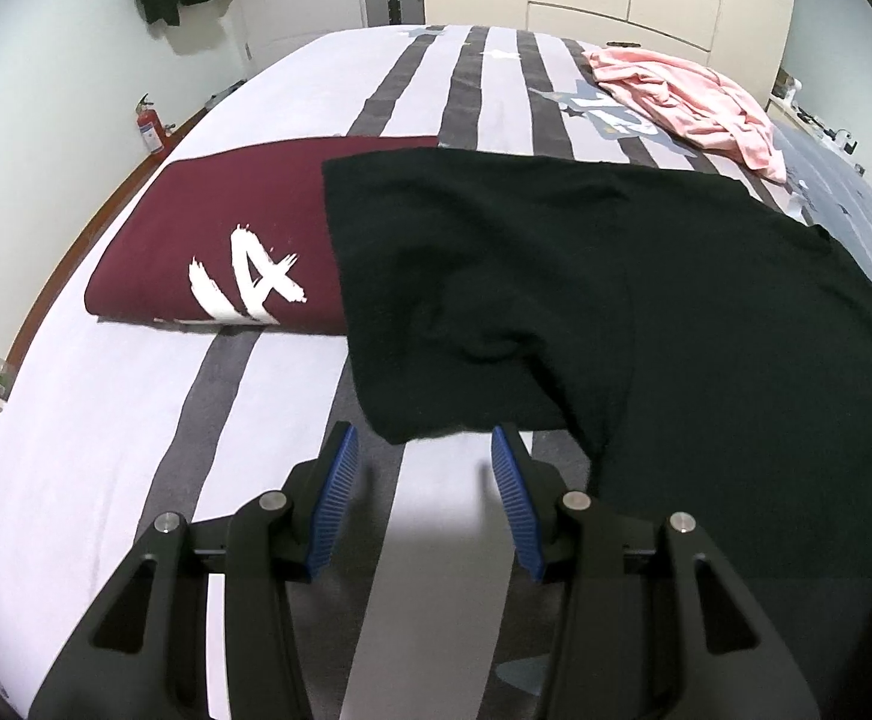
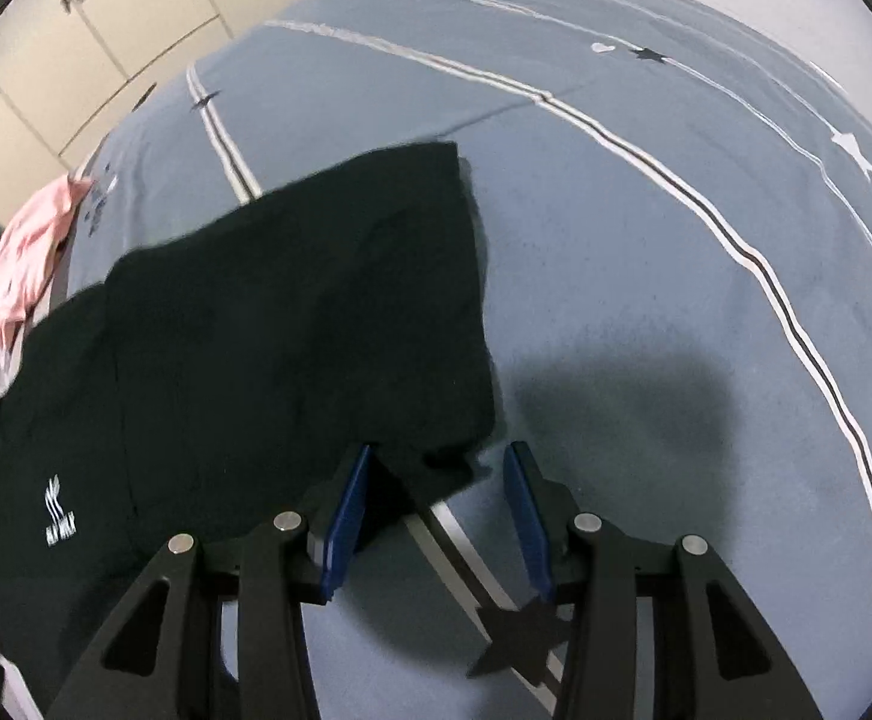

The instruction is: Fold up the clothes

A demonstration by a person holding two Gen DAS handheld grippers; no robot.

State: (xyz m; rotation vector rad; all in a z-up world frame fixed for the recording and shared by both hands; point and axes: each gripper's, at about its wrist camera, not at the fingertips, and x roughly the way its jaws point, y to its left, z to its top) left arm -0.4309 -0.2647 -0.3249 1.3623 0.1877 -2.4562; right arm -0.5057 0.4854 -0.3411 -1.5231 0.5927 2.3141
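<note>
Left gripper [image 1: 423, 456], blue ribbed pads spread wide, gripping nothing; near corner of black cotton t-shirt [image 1: 586, 300] just ahead at 12 o'clock. Right gripper [image 2: 436, 468] likewise released, black shirt [image 2: 243, 324] hem edge between the pads, not pinched. Shirt spread flat on striped bedsheet [image 1: 135, 420], overlapping folded maroon printed shirt [image 1: 219, 240] at 10 o'clock; crumpled pink garment [image 1: 688, 96] at 1 o'clock. Likely step: grasping hem corners. Next: close both on fabric, lift, fold over.

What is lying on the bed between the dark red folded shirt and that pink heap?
In the left wrist view, only bare striped bedsheet lies between the dark red shirt and the pink heap; the black T-shirt sits nearer the camera.
</note>
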